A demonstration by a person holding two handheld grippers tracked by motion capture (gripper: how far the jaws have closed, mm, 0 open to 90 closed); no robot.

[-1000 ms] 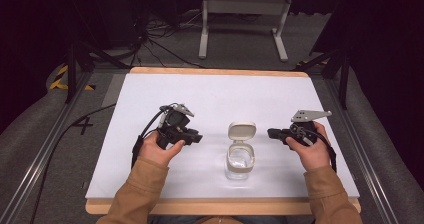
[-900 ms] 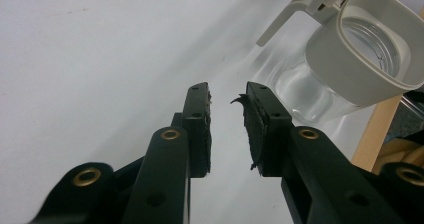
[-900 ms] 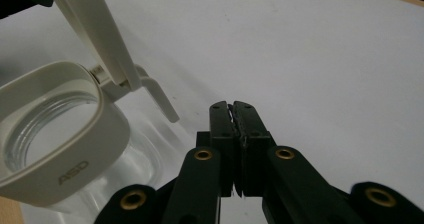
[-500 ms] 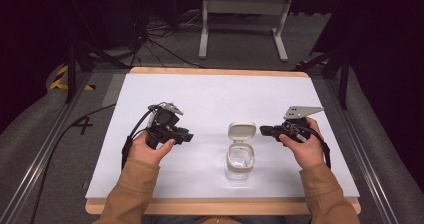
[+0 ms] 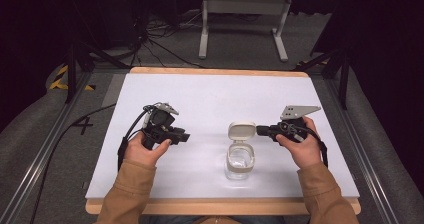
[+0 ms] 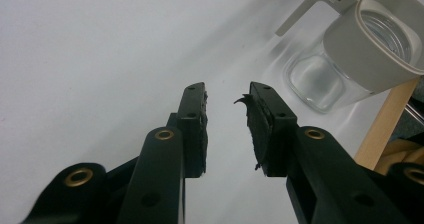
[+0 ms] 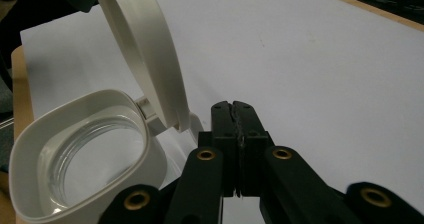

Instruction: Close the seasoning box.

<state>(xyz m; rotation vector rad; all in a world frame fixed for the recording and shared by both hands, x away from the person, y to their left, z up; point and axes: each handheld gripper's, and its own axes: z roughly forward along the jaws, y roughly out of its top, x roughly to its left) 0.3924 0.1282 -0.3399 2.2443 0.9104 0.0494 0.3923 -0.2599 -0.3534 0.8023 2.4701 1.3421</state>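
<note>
Clear jar [image 5: 239,160] stands near the table's [image 5: 210,91] front edge, its white hinged lid [image 5: 241,131] open and upright. Right gripper [image 5: 260,130], jaws pressed together and empty, sits just beside the lid. Left gripper [image 5: 184,137], well left of the jar, has jaws narrowly parted, just been opening, nothing between.

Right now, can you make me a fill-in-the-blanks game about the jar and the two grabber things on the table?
1. The lid of the clear jar is flipped ____.
2. The jaws of the right gripper are pressed ____, with nothing between them.
3. The left gripper has a gap between its jaws, so it is ____.
4. Inside, the jar looks ____.

Missing words: open; shut; open; empty
</note>
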